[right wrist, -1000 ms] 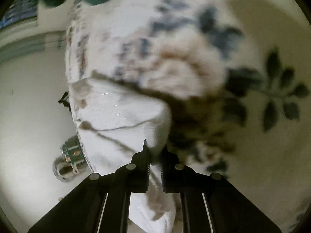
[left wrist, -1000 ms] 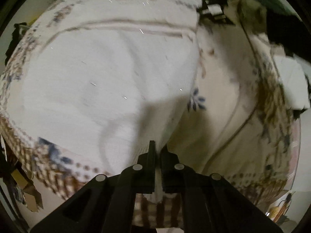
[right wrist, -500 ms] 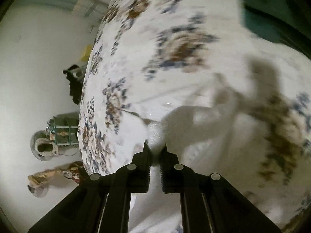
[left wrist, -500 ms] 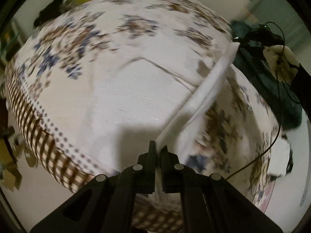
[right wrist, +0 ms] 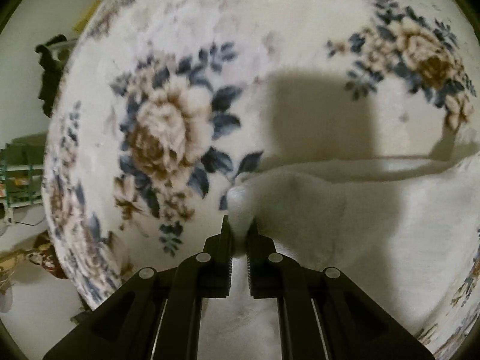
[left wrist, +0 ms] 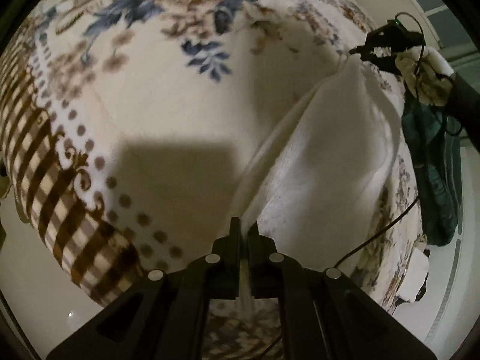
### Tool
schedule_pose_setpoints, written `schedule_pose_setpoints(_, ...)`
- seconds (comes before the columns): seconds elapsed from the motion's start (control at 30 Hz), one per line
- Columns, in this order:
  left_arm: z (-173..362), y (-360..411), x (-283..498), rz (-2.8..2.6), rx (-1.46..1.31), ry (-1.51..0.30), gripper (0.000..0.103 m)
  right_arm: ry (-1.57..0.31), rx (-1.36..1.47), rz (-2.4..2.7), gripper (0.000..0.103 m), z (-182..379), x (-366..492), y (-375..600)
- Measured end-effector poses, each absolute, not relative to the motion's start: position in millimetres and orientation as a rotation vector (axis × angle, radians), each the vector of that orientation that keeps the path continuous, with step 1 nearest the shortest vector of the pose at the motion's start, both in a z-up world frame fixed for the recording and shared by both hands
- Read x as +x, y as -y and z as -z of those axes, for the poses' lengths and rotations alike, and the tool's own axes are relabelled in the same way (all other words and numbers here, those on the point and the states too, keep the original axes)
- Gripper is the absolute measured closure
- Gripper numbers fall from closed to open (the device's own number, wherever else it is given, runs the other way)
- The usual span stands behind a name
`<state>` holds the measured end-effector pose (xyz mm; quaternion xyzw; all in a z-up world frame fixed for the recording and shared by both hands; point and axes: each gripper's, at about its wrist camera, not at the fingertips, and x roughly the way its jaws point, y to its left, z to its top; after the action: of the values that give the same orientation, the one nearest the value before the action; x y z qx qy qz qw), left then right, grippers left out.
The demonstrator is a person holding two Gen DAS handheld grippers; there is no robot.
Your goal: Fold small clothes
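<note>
A white cloth garment (left wrist: 327,156) hangs stretched in the air above a floral bedspread (left wrist: 168,96). My left gripper (left wrist: 244,225) is shut on one corner of it. My right gripper (right wrist: 239,225) is shut on another bunched corner of the white garment (right wrist: 345,210). In the left wrist view the right gripper (left wrist: 364,51) shows at the far end of the cloth, held by a gloved hand. The cloth sags between the two grippers and casts a square shadow on the bedspread (right wrist: 168,120).
A dark green bag or cloth (left wrist: 435,162) hangs off the bed's right edge with a black cable (left wrist: 387,228). The bedspread's checked border (left wrist: 60,180) marks the near edge. A green rack (right wrist: 18,174) and dark clothes (right wrist: 51,69) stand on the floor to the left.
Both grippers have lifted the garment off the bedspread and swung it; it now hangs taut between them rather than lying flat. Both grips have held.
</note>
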<state>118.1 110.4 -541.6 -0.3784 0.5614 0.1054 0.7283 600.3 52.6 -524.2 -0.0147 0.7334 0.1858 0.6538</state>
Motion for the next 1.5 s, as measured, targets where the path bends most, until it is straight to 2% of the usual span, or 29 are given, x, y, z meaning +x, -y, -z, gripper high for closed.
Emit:
schedule_pose_setpoints(0.07, 556, -115, 118, -0.218, -0.855, -1.271, 0.099, -1.701, -0.01, -0.402, 0.091, 534, 601, -52)
schedule_pose_setpoints(0.13, 565, -120, 120, -0.185, -0.893, -1.325, 0.096, -1.725, 0.067, -0.413, 0.077, 533, 602, -44)
schedule_pose_setpoints(0.17, 566, -123, 119, -0.165, -0.913, -1.339, 0.094, -1.733, 0.141, -0.434, 0.064, 528, 603, -32)
schedule_pose_setpoints(0.2, 563, -126, 119, -0.158, -0.92, -1.347, 0.082, -1.729, 0.19, -0.442, 0.047, 522, 603, -23)
schedule_pose_setpoints(0.23, 559, -129, 120, -0.159, -0.919, -1.358, 0.061, -1.713, 0.237, -0.44, 0.039, 511, 601, -9)
schedule_pose_setpoints(0.3, 546, -136, 122, -0.14, -0.939, -1.337, 0.038, -1.678, 0.285, -0.466, 0.031, 492, 596, 16)
schedule_pose_setpoints(0.4, 526, -152, 142, -0.135, -0.949, -1.295, 0.036, -1.634, 0.299, -0.473, 0.02, 468, 582, 59)
schedule_pose_setpoints(0.53, 513, -161, 208, -0.085, -0.875, -1.238, 0.036, -1.572, 0.306, -0.409, 0.02, 457, 565, 131)
schedule_pose_setpoints(0.7, 516, -153, 339, 0.0, -0.765, -1.172, 0.036, -1.548, 0.46, -0.315, 0.02, 487, 568, 206)
schedule_pose_setpoints(0.87, 541, -134, 463, 0.103, -0.741, -1.183, 0.036, -1.494, 0.586, -0.345, 0.02, 507, 589, 221)
schedule_pose_setpoints(0.97, 555, -123, 507, 0.122, -0.71, -1.189, 0.037, -1.513, 0.601, -0.335, 0.023, 524, 599, 213)
schedule_pose_setpoints(1.0, 558, -121, 513, 0.124, -0.688, -1.19, 0.042, -1.521, 0.604, -0.336, 0.04, 527, 599, 209)
schedule_pose_setpoints(1.03, 560, -117, 520, 0.138, -0.661, -1.18, 0.088, -1.522, 0.591, -0.336, 0.053, 530, 597, 206)
schedule_pose_setpoints(1.07, 563, -113, 525, 0.147, -0.633, -1.183, 0.096, -1.527, 0.538, -0.31, 0.071, 533, 594, 203)
schedule_pose_setpoints(1.1, 567, -109, 530, 0.152, -0.608, -1.198, 0.097, -1.53, 0.496, -0.279, 0.072, 535, 592, 201)
schedule_pose_setpoints(1.2, 567, -105, 536, 0.169, -0.557, -1.205, 0.096, -1.525, 0.512, -0.245, 0.069, 536, 580, 214)
schedule_pose_setpoints(1.23, 564, -105, 536, 0.168, -0.548, -1.213, 0.093, -1.527, 0.562, -0.265, 0.067, 531, 571, 220)
schedule_pose_setpoints(1.27, 561, -105, 533, 0.177, -0.547, -1.224, 0.093, -1.53, 0.591, -0.285, 0.061, 525, 562, 226)
schedule_pose_setpoints(1.3, 555, -107, 526, 0.192, -0.554, -1.236, 0.086, -1.533, 0.601, -0.296, 0.053, 518, 551, 230)
schedule_pose_setpoints(1.33, 547, -109, 514, 0.198, -0.559, -1.243, 0.071, -1.537, 0.603, -0.307, 0.05, 511, 538, 235)
schedule_pose_setpoints(1.37, 537, -112, 499, 0.213, -0.569, -1.233, 0.063, -1.551, 0.595, -0.317, 0.049, 502, 518, 239)
schedule_pose_setpoints(1.4, 529, -113, 486, 0.225, -0.579, -1.218, 0.048, -1.572, 0.586, -0.322, 0.049, 497, 498, 242)
schedule_pose_setpoints(1.43, 519, -115, 469, 0.227, -0.588, -1.204, 0.042, -1.594, 0.587, -0.323, 0.049, 494, 479, 245)
schedule_pose_setpoints(1.5, 501, -122, 427, 0.226, -0.614, -1.192, 0.042, -1.666, 0.591, -0.33, 0.049, 493, 426, 253)
